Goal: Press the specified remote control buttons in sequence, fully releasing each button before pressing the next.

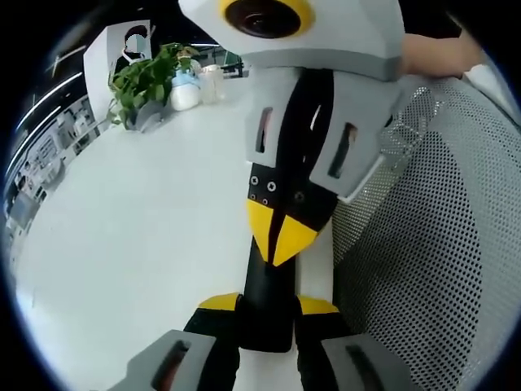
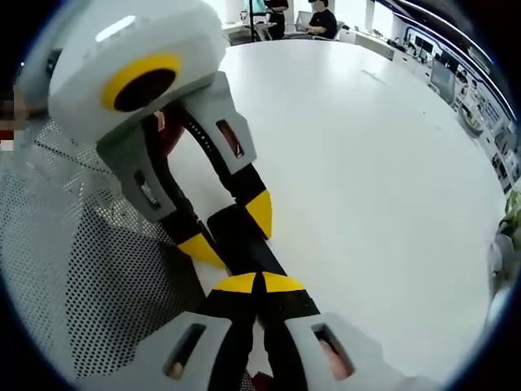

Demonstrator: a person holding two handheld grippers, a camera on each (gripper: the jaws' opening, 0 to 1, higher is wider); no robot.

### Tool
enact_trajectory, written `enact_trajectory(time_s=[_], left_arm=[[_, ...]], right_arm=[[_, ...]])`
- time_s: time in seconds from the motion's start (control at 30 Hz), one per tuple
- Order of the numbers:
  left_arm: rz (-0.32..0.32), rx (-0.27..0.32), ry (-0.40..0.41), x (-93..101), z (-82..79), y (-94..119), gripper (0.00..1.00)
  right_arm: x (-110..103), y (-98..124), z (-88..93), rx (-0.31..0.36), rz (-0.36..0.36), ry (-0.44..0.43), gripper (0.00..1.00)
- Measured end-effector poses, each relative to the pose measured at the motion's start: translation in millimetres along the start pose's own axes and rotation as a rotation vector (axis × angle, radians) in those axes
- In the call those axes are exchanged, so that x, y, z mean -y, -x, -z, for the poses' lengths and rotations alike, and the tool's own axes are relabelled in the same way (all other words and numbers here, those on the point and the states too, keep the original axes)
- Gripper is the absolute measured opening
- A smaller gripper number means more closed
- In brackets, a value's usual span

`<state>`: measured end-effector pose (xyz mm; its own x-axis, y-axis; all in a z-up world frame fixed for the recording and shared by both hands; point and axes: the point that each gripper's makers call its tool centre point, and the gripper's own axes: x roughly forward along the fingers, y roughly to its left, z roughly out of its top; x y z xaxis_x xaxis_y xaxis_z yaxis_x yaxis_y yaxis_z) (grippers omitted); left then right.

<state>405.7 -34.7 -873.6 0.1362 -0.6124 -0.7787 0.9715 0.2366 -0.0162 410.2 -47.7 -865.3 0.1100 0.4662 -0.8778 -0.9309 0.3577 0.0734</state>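
**Left gripper view.** The left tool (image 1: 269,304) is seen rising from the lower edge, its two yellow-tipped jaws set apart and clamped on the sides of a slim black plastic remote control (image 1: 267,332). The remote is held lengthwise between the jaws and runs away from the camera, above a plain white counter (image 1: 138,236). The right tool (image 1: 281,238) enters from above, its grey body tapering to black jaws with yellow tips. These tips are brought together into a single point with no gap between them, and the point is laid on the upper face of the remote, just beyond the left tool's tips. Whether a button is pushed in cannot be told. A grey perforated mesh chair back (image 1: 440,244) is seen at the right, just beside both tools. At the far edge of the counter stand a leafy green potted plant (image 1: 146,81) and a white plastic container (image 1: 186,94). A hand (image 1: 431,53) is seen behind the right tool.

**Right gripper view.** The right tool's own yellow tips are seen pressed together at the bottom centre, grasping nothing and resting on the near end of the remote. The left tool comes in from the upper left, with the remote gripped between its jaws. The mesh chair back lies at the left, and the counter stretches away to the right. Seated people (image 2: 319,20) are seen at its far end.
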Motion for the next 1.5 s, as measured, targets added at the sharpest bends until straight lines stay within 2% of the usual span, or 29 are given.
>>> enact_trajectory(time_s=[0.4, 0.57, 0.83, 1.0, 1.2, 1.5], left_arm=[[-0.033, 0.028, 0.030, 2.0, -0.4, -0.5, 0.25], [-0.041, 0.030, 0.034, 4.5, -0.6, 0.1, 0.25], [-0.061, 0.048, 0.051, 8.4, 0.2, 0.2, 0.25], [-0.074, 0.067, 0.067, 11.0, 0.2, 0.4, 0.25], [-0.079, 0.083, 0.081, 11.1, -0.2, 0.5, 0.25], [-0.077, 0.076, 0.072, 11.8, -1.3, -0.5, 0.25]], right_arm=[[-1.2, 0.5, 1.3, 0.038, 0.023, -0.026, 0.00], [-4.1, 0.8, 2.2, 0.045, 0.047, 0.022, 0.00], [-5.9, 1.6, 3.4, 0.051, 0.064, -0.003, 0.00], [-8.7, 2.1, 4.3, 0.051, 0.087, 0.030, 0.00], [-6.4, 3.0, 4.6, 0.071, 0.086, -0.048, 0.00], [-6.7, 3.5, 5.0, 0.065, 0.069, -0.076, 0.00]])
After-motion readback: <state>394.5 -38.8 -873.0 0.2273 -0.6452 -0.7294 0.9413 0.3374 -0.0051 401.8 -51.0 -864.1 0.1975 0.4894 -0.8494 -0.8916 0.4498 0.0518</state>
